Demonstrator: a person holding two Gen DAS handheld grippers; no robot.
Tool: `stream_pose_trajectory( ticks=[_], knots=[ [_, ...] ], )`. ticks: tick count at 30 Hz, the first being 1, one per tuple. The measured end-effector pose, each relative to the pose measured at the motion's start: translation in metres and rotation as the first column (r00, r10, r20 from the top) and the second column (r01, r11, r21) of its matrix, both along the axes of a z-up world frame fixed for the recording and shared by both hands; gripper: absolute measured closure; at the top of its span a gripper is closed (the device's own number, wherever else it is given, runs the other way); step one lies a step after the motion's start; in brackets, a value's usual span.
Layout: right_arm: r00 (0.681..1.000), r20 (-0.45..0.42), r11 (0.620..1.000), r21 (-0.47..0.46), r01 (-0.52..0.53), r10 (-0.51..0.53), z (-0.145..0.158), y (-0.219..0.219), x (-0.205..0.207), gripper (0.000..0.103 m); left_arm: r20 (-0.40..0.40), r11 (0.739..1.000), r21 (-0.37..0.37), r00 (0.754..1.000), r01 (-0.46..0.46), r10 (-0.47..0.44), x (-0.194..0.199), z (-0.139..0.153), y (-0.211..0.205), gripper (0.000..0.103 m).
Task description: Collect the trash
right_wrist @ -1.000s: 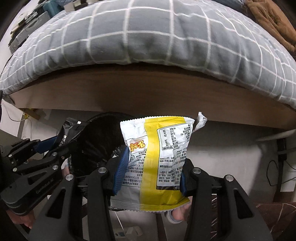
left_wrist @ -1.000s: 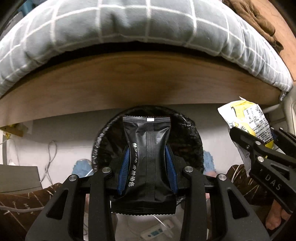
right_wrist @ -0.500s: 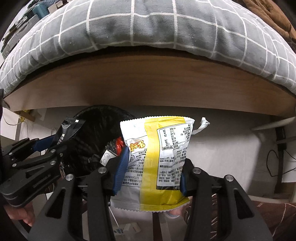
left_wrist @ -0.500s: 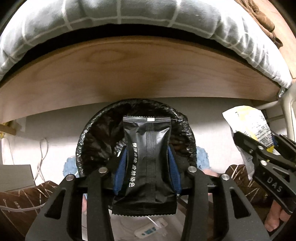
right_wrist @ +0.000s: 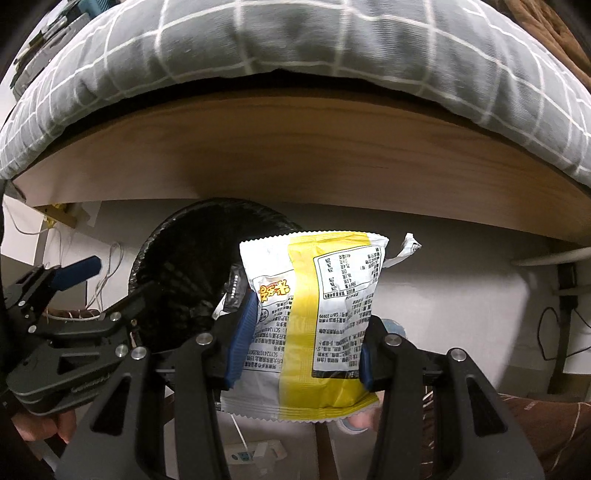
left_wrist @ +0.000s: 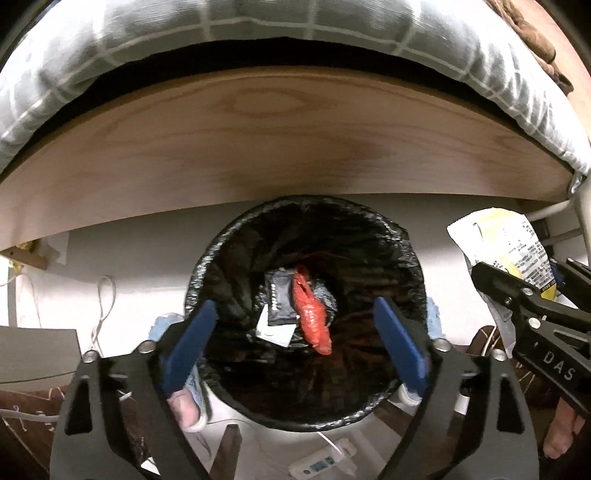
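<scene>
A round bin with a black liner stands on the floor under the bed's wooden side. My left gripper hangs above its mouth, jaws opening wide with nothing between them. The black packet lies down inside the bin beside a red bag and a white scrap. My right gripper is shut on a white and yellow snack bag, held upright just to the right of the bin. That bag also shows at the right edge of the left wrist view.
The wooden bed board with a grey checked duvet overhangs the bin. White cables trail on the floor at left, a power strip lies near the bin, and black cables hang at right.
My left gripper's jaws have spread apart and the black packet has dropped from them into the bin. The right gripper with the snack bag has sunk slightly.
</scene>
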State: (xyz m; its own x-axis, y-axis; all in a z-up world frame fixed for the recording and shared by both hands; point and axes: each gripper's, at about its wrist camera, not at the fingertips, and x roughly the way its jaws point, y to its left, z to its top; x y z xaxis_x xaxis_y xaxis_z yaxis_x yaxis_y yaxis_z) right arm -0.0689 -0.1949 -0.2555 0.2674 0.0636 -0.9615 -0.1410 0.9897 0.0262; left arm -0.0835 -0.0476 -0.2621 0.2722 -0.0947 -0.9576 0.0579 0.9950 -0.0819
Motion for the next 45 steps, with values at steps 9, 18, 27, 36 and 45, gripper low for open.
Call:
stream_pose_trajectory(
  ticks=[9,18,27,36,45],
  knots=[
    [0.999,0.001,0.999,-0.014,-0.033,0.033,0.0,0.031,0.002,0.059,0.027,0.996,0.011,0.996,-0.087,0.087,-0.012,0.007,0.045,0.006],
    [0.997,0.007,0.997,-0.018,-0.072,0.072,0.0,0.066,0.001,0.058,0.058,0.991,0.036,0.99,-0.128,0.126,-0.021,0.016,0.078,0.006],
    [0.993,0.023,0.993,-0.032,-0.117,0.118,0.001,0.084,0.002,0.048,0.071,0.987,0.037,0.986,-0.155,0.153,-0.024,0.019,0.095,0.006],
    [0.987,0.108,0.992,-0.059,-0.109,0.115,0.026,0.081,0.001,0.026,0.14,0.987,0.05,0.98,-0.151,0.142,-0.021,0.046,0.092,0.006],
    [0.978,0.19,0.996,-0.046,-0.075,0.082,0.061,0.071,0.003,0.016,0.184,0.986,0.038,0.971,-0.159,0.15,-0.019,0.073,0.097,0.006]
  ],
)
